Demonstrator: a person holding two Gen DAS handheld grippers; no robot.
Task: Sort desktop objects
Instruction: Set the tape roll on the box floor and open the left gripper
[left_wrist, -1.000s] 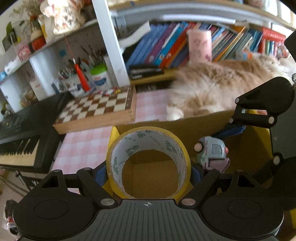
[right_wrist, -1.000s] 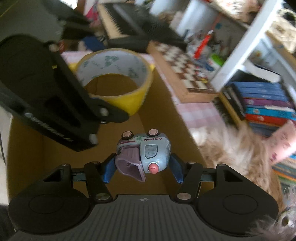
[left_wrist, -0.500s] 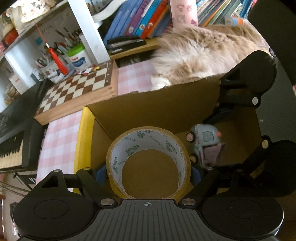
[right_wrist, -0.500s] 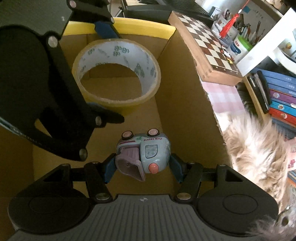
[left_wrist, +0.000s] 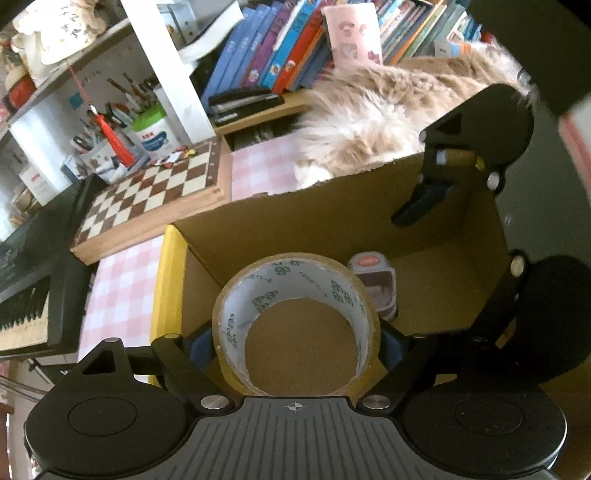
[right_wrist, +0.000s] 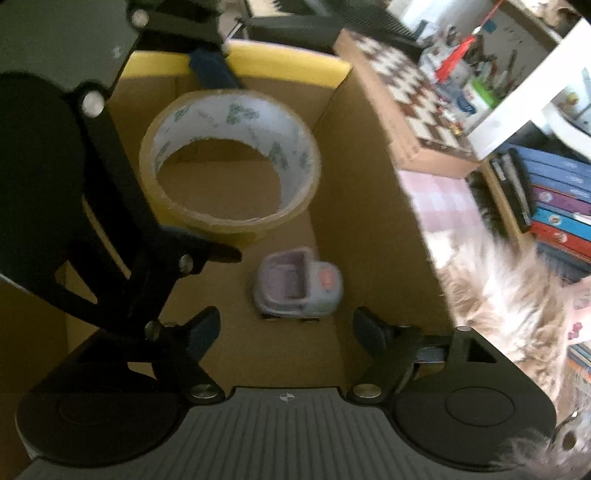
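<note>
Left gripper (left_wrist: 295, 343) clamps yellow-brown packing tape roll (left_wrist: 295, 325) inside brown cardboard box (right_wrist: 369, 177); right gripper (right_wrist: 286, 328) jaws opening, free of small grey-lilac toy truck (right_wrist: 297, 286) on box floor near right wall.

Counts: one cardboard box (right_wrist: 369, 192), with one tape roll (right_wrist: 229, 155) and one toy truck (right_wrist: 297, 286) in it. Two grippers over the box: left gripper (left_wrist: 295, 341), right gripper (right_wrist: 286, 326). Beyond the box's far edge: one chessboard (left_wrist: 155, 192), one keyboard (left_wrist: 26, 295), one furry animal (left_wrist: 388, 125). Books on the shelf: too many, partly hidden, no count.
</note>
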